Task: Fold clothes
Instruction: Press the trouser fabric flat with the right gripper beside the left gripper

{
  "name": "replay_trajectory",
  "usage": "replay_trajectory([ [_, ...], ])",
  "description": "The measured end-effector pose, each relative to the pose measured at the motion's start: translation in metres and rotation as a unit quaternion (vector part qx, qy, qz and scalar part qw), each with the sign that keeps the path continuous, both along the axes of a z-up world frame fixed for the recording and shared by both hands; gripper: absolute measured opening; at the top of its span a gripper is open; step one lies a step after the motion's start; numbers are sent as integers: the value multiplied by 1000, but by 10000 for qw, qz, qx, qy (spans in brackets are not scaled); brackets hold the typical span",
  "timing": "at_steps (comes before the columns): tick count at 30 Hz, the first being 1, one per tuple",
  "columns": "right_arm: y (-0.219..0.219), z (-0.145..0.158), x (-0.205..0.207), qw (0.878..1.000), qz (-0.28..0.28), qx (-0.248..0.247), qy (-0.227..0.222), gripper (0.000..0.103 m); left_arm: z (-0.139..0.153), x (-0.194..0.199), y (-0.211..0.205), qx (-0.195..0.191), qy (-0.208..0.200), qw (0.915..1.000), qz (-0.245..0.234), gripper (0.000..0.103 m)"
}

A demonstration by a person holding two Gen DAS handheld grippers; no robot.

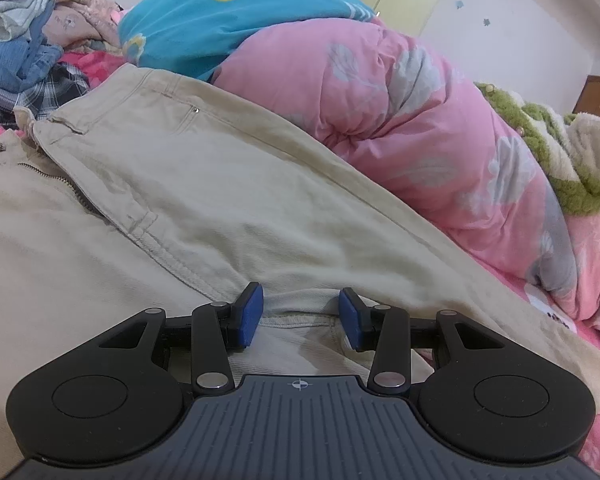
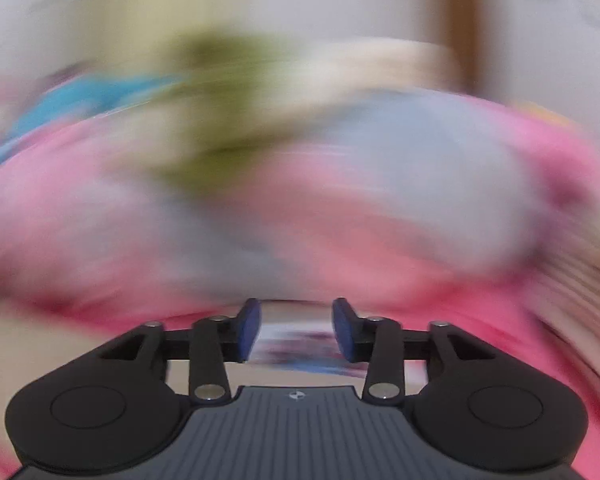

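Beige trousers [image 1: 204, 184] lie spread across the bed in the left wrist view, with the zip fly and waistband at the left. My left gripper [image 1: 301, 314] sits low on them, its blue pads [image 1: 252, 312] closed on a bunched fold of the beige cloth that spans the gap. The right wrist view is heavily smeared by motion. My right gripper [image 2: 296, 326] is open there, its jaws apart with nothing between them, above blurred pink bedding [image 2: 380, 248].
A rolled pink flowered duvet [image 1: 400, 128] lies right behind the trousers, with a blue cloth [image 1: 204, 20] on top. A pile of mixed clothes [image 1: 24, 52] sits at the far left. A green and cream plush blanket [image 1: 572, 160] lies at the right.
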State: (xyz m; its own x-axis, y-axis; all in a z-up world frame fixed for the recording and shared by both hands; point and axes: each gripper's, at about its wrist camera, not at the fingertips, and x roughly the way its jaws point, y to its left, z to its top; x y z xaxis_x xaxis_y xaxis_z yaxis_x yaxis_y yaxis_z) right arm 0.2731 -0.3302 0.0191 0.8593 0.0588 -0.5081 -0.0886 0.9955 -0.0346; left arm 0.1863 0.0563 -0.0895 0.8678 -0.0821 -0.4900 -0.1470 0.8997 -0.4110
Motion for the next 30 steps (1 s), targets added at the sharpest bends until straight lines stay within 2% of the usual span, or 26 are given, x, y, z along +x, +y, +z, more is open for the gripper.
replay_trajectory([
  [1, 40, -5, 9, 9962, 855, -173, 89, 61, 0, 0, 1, -28, -12, 10000, -1, 42],
  [2, 79, -10, 18, 9859, 1626, -368, 162, 65, -1, -1, 1, -53, -23, 10000, -1, 42],
  [5, 187, -39, 45, 9468, 2986, -1161, 318, 65, -1, -1, 2, -91, -55, 9999, -4, 42],
  [9, 266, -68, 101, 9230, 3506, -1414, 720, 65, -2, -1, 3, -116, -84, 9999, -2, 43],
  [12, 294, -81, 133, 9148, 3663, -1342, 1043, 66, -3, -1, 3, -147, -97, 9998, 5, 44],
  [14, 306, -95, 140, 9058, 3726, -1628, 1188, 66, -3, -1, 3, -177, -104, 9998, 10, 45],
  [16, 313, -107, 141, 8983, 3756, -1881, 1285, 57, -3, -1, 4, -209, -110, 9997, 21, 45],
  [17, 312, -108, 139, 8987, 3754, -1865, 1289, 40, -3, -1, 4, -221, -111, 9997, 28, 45],
  [18, 312, -108, 136, 9002, 3732, -1870, 1241, 8, -3, -1, 4, -227, -111, 9997, 33, 45],
  [19, 312, -104, 132, 9040, 3664, -1921, 1077, 5, -3, -1, 4, -233, -112, 9997, 38, 45],
  [22, 311, -95, 127, 9168, 3405, -1980, 659, 4, -3, -1, 4, -242, -104, 9996, 43, 45],
  [24, 313, -95, 132, 9248, 3201, -1977, 573, 3, -3, -1, 4, -243, -100, 9996, 43, 45],
  [26, 322, -108, 140, 9288, 2970, -2141, 571, 5, -3, -1, 5, -260, -98, 9996, 37, 45],
  [28, 332, -128, 147, 9272, 2823, -2365, 685, 13, -3, -1, 6, -282, -97, 9995, 32, 45],
  [30, 332, -129, 145, 9308, 2680, -2430, 523, 36, -3, -1, 6, -303, -99, 9995, 32, 45],
])
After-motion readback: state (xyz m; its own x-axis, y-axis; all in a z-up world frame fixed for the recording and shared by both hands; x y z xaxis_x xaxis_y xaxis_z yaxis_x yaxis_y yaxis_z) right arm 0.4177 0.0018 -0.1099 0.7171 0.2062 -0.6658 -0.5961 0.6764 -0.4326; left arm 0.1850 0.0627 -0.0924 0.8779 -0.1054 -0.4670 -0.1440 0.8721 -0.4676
